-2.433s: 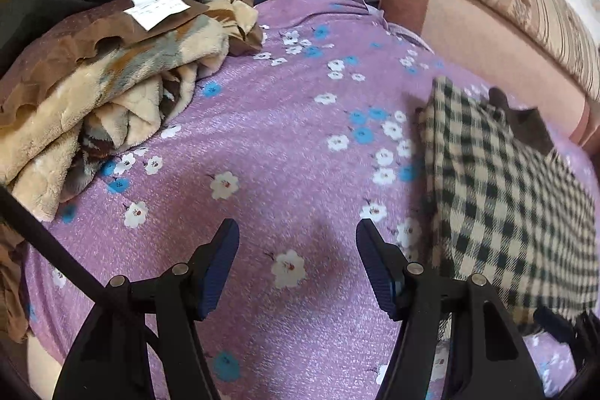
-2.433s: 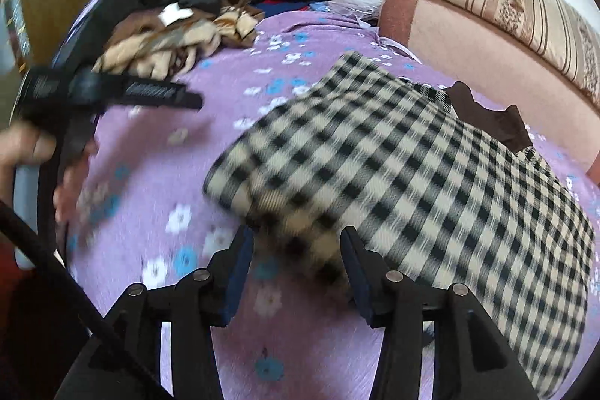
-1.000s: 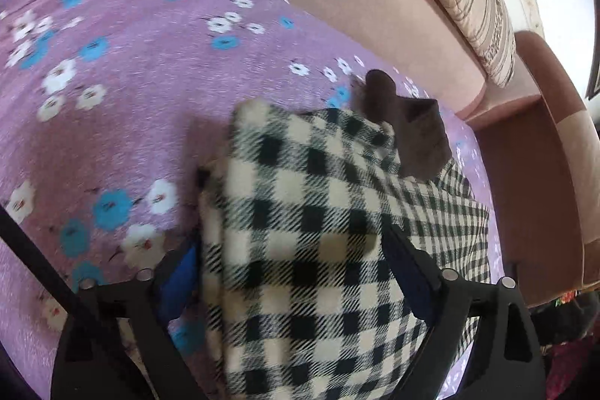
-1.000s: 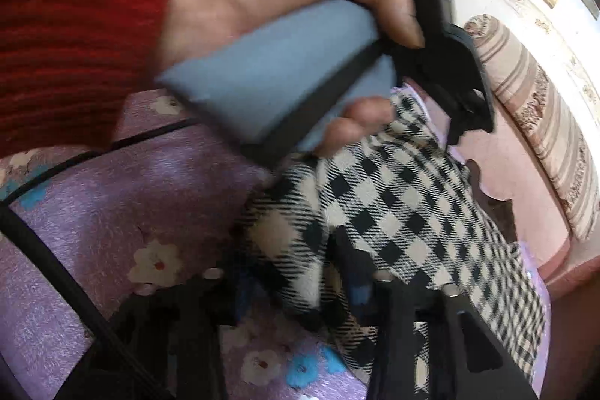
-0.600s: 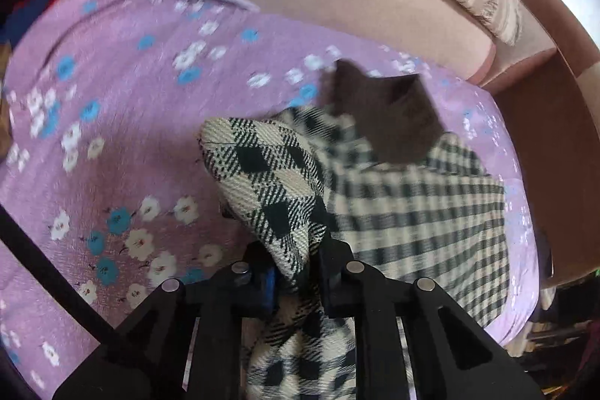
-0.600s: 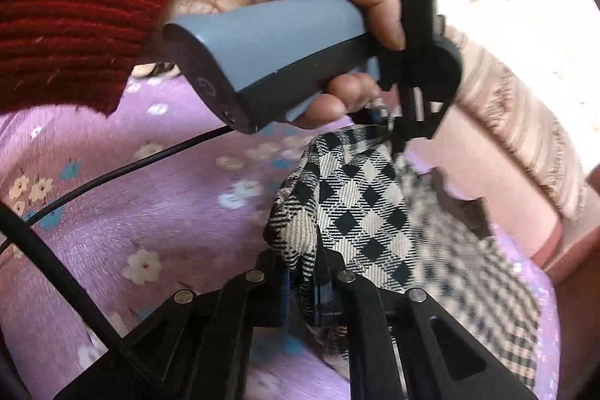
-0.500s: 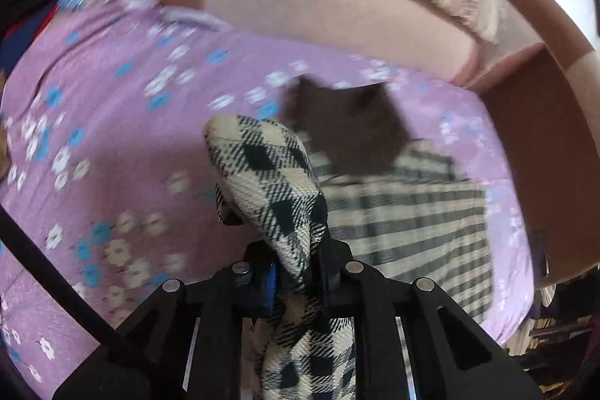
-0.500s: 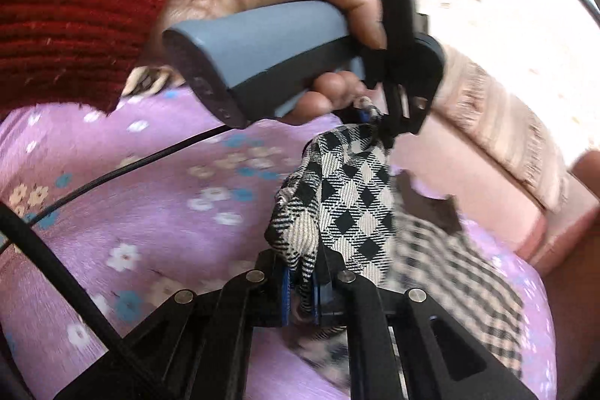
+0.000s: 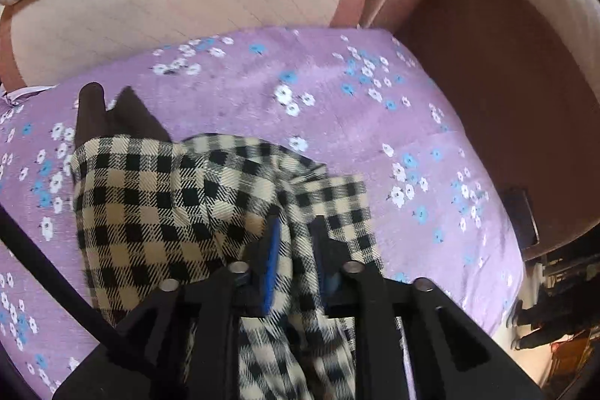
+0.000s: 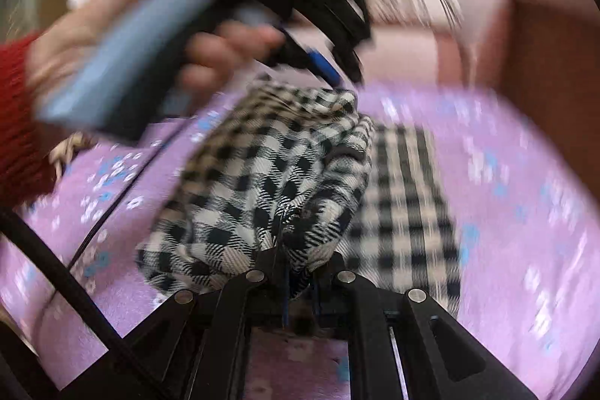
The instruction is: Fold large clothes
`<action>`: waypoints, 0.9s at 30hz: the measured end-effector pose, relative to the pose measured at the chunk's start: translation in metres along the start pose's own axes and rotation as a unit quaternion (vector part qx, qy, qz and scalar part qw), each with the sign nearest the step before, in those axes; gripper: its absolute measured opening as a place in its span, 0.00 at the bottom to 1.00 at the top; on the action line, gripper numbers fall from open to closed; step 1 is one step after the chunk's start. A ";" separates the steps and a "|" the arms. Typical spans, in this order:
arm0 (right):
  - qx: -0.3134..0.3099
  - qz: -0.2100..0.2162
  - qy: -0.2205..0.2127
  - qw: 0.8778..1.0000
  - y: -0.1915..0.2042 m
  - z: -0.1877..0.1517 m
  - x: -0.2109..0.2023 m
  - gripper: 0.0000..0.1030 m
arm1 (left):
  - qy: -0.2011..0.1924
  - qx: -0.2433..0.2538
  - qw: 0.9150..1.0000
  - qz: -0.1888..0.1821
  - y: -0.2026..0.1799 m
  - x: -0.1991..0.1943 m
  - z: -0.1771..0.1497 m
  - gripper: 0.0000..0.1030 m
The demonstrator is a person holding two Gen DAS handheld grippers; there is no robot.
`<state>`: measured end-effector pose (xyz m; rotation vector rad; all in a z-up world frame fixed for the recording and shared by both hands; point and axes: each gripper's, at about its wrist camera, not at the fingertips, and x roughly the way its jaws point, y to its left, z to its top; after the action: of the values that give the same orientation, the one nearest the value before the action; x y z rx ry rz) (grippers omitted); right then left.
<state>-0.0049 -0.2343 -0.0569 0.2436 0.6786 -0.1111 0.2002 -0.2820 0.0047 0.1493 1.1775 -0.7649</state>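
Two grippers on checked garment (image 9: 161, 212)

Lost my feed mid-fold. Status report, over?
Right gripper shut on checked garment. Left gripper opening, cloth between its jaws. Garment bunched, lifted over purple cover. Nothing in the way.
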 end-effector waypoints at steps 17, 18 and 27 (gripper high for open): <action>0.166 0.149 -0.010 0.975 -0.104 0.075 0.011 0.59 | -0.111 -0.039 0.987 0.107 0.079 -0.097 -0.109 0.56; 0.155 0.149 0.018 0.976 -0.101 0.082 0.035 0.59 | -0.109 -0.037 0.987 0.108 0.080 -0.096 -0.116 0.56; 0.135 0.207 0.075 0.966 -0.074 0.088 0.116 0.13 | -0.107 -0.028 0.987 0.113 0.070 -0.079 -0.141 0.56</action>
<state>0.1250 -0.3311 -0.0778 0.6553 0.7497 0.2207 0.1203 -0.1252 -0.0034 0.1482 0.9565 -0.5329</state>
